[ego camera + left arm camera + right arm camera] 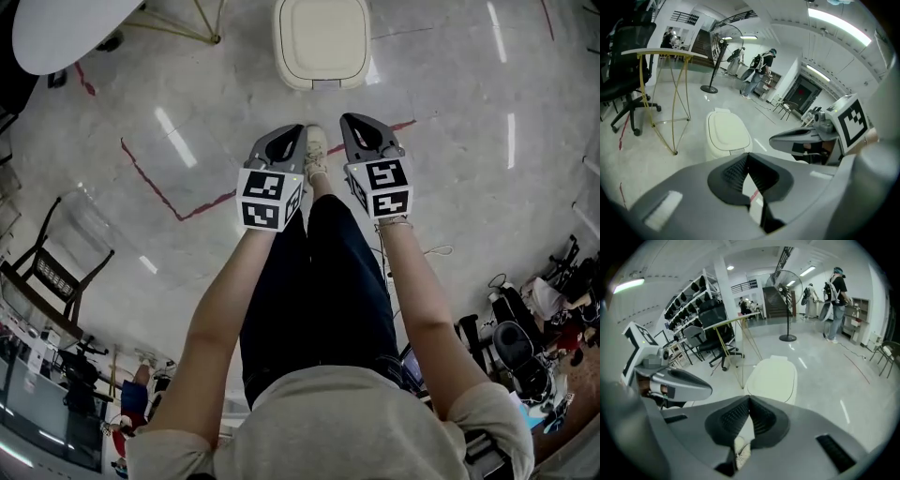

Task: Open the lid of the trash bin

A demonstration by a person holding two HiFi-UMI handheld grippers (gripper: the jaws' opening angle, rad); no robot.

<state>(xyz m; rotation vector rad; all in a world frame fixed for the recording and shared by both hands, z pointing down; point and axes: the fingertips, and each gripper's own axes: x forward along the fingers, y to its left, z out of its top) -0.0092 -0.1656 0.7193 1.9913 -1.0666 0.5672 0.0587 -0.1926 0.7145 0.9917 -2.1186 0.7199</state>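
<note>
Bin point(302, 81) stands upright on the pale floor straight ahead, lid point(322, 39) flat down and closed, not yet touched. Nearest, held out side by side above dark trousers: left gripper point(294, 129) and right gripper point(351, 120), both aimed forward at the bin and well short of it. Left jaws drawn together until the tips meet, nothing between them; right jaws likewise tip to tip, empty. Lower down between the two grippers, a pale shoe point(316, 150) planted on the floor. Off to the left, red tape point(150, 178) angled across the glossy surface. Beyond the shoe, the cream bin, alone. Left of it, a white table point(66, 28) on thin gold legs. Farther back in the gripper views: black chair point(623, 61), standing fan point(783, 287), shelves point(693, 301), a person point(834, 301) at a bench.
</note>
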